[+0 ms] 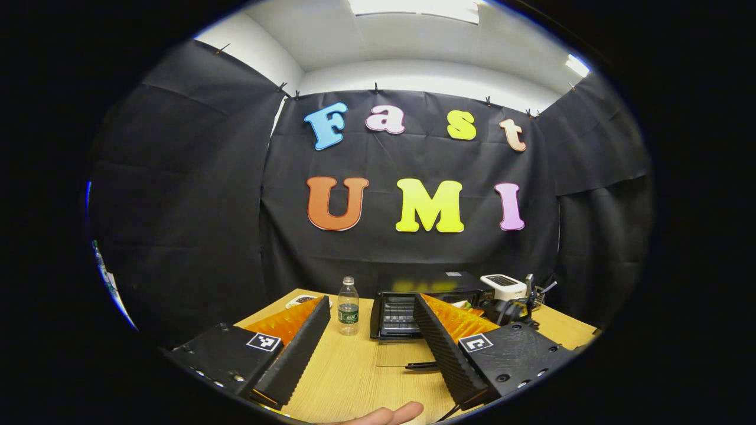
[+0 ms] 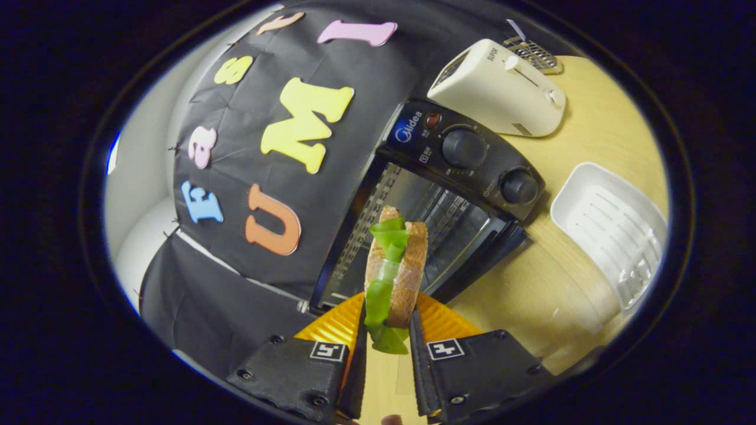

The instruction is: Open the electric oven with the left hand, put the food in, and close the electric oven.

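The black electric oven (image 1: 434,283) stands at the back of the wooden table with its glass door (image 1: 401,355) folded down flat. My left gripper (image 1: 372,300) hangs open in front of it, holding nothing. In the right gripper view the oven (image 2: 460,147) appears tilted, its cavity and wire rack (image 2: 437,218) exposed. My right gripper (image 2: 387,319) is shut on a sandwich (image 2: 394,268), bread with green lettuce, held on edge just in front of the oven's mouth.
A water bottle (image 1: 348,307) stands left of the oven, with a small plate (image 1: 301,301) behind it. A white toaster (image 2: 496,88) sits on the oven's right, and a white ribbed tray (image 2: 614,230) lies near it. A person's fingertip (image 1: 390,415) shows at the bottom.
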Available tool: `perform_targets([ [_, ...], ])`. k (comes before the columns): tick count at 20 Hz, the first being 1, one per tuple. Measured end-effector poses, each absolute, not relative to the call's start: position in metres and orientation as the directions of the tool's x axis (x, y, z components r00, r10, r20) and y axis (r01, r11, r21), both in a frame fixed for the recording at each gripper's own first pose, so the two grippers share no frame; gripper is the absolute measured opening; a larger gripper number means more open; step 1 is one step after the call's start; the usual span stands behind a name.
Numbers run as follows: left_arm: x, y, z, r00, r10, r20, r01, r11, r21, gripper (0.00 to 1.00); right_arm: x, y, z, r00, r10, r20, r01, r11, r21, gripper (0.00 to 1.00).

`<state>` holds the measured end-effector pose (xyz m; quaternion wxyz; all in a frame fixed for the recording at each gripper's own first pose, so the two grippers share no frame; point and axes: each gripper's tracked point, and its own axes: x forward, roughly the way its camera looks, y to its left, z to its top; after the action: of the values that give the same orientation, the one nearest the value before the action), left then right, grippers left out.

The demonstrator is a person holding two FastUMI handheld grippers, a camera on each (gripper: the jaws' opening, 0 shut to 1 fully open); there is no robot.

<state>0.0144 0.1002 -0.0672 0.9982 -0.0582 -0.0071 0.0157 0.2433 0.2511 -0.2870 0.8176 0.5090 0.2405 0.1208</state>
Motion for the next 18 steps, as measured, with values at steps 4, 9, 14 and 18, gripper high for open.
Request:
perform_targets([
  [4, 0.015, 0.107, -0.068, 0.999, 0.033, 0.013, -0.031, 0.988, -0.153, 0.94, 0.29, 0.28, -0.293, 0.918, 0.331, -0.217, 0.04, 0.469, 0.883, 0.37],
  [9, 0.019, 0.124, -0.089, 0.995, 0.083, -0.057, -0.091, 0.984, -0.152, 0.94, 0.337, 0.301, -0.309, 0.939, 0.255, -0.232, 0.084, 0.483, 0.872, 0.37],
  [14, 0.02, 0.125, -0.095, 0.994, 0.087, -0.068, -0.095, 0.987, -0.131, 0.93, 0.35, 0.298, -0.328, 0.94, 0.195, -0.281, 0.131, 0.553, 0.823, 0.41],
  [18, 0.022, 0.12, -0.097, 0.995, 0.069, -0.073, -0.078, 0.987, -0.139, 0.93, 0.347, 0.305, -0.33, 0.927, 0.208, -0.313, 0.135, 0.593, 0.794, 0.53],
])
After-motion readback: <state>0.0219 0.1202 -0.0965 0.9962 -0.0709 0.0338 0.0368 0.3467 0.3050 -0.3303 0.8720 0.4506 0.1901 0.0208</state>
